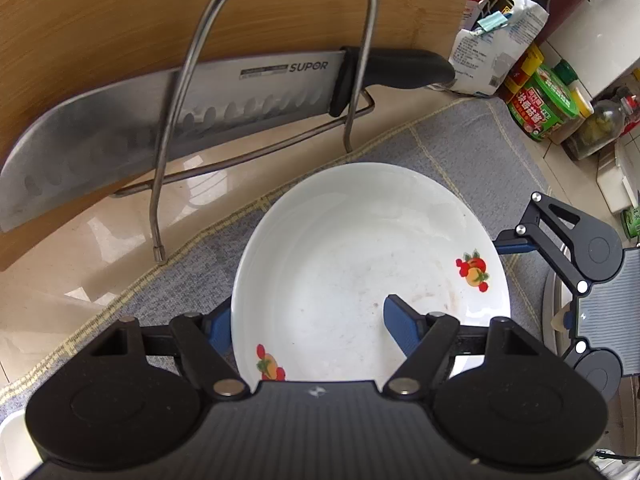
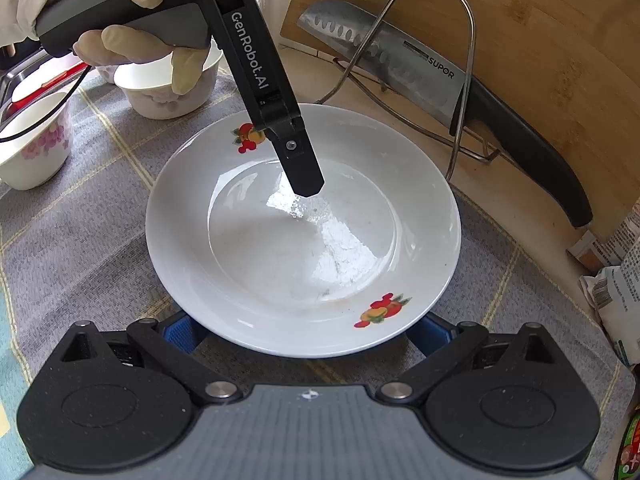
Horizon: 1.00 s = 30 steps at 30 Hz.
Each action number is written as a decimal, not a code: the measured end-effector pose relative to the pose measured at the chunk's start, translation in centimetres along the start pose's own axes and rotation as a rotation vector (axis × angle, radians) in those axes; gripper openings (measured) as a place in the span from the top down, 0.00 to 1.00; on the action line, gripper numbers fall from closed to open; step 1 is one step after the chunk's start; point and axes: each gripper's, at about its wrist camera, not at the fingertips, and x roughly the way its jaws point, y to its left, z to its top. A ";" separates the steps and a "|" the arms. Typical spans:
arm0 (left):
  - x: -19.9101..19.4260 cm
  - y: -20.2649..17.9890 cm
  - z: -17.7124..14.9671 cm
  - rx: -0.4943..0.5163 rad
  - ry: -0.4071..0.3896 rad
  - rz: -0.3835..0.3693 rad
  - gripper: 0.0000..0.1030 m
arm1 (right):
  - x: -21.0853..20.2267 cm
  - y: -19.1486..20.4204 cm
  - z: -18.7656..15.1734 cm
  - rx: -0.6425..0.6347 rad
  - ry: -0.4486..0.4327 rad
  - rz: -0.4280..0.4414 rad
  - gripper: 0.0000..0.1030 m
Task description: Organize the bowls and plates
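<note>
A shallow white ceramic plate (image 2: 303,232) with small red-and-orange fruit prints on its rim lies on a grey checked cloth (image 2: 80,216) spread over the pale glossy counter (image 1: 80,248), near the cloth's back edge.

The left gripper (image 1: 308,332) straddles the plate's rim: one blue-padded finger sits outside the edge, the other (image 1: 400,328) reaches over the well. Its jaws are set fairly narrow about the rim, though whether the pads actually press on it cannot be told. A gloved hand (image 2: 120,36) holds its dark handle.

The right gripper (image 2: 306,332) sits low at the near edge of the plate, jaws spread wide, with a blue pad (image 2: 180,332) just beside the rim on either side and partly tucked beneath it; it grips nothing that can be seen.

Behind the plate, a steel wire rack (image 1: 256,92) carries a broad steel kitchen knife with a black handle (image 1: 192,108) against an upright bamboo cutting board (image 1: 120,20). Two white bowls with pink flower prints (image 2: 36,148) stand toward the cloth's left end. Sauce bottles and jars (image 1: 544,100) crowd the counter's far right corner.
</note>
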 end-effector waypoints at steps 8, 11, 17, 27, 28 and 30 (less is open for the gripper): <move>-0.8 -0.1 -0.4 -0.005 -0.019 0.002 0.28 | -0.3 0.4 0.3 -0.007 0.003 -0.004 0.00; -1.3 -0.4 -0.6 -0.003 -0.025 0.005 0.28 | -0.8 0.6 0.4 -0.005 0.000 0.001 0.00; -2.9 -0.9 -1.6 -0.016 -0.040 0.011 0.28 | -2.6 1.4 0.7 -0.009 -0.013 0.011 0.00; -5.8 -3.6 -3.7 0.003 -0.066 0.034 0.28 | -6.0 3.9 0.2 -0.024 -0.027 -0.015 0.00; -6.1 -4.0 -3.9 0.003 -0.069 0.035 0.28 | -6.5 4.2 0.1 -0.024 -0.028 -0.020 0.00; -6.6 -4.6 -4.3 0.005 -0.075 0.035 0.28 | -7.1 4.7 -0.1 -0.019 -0.029 -0.025 0.00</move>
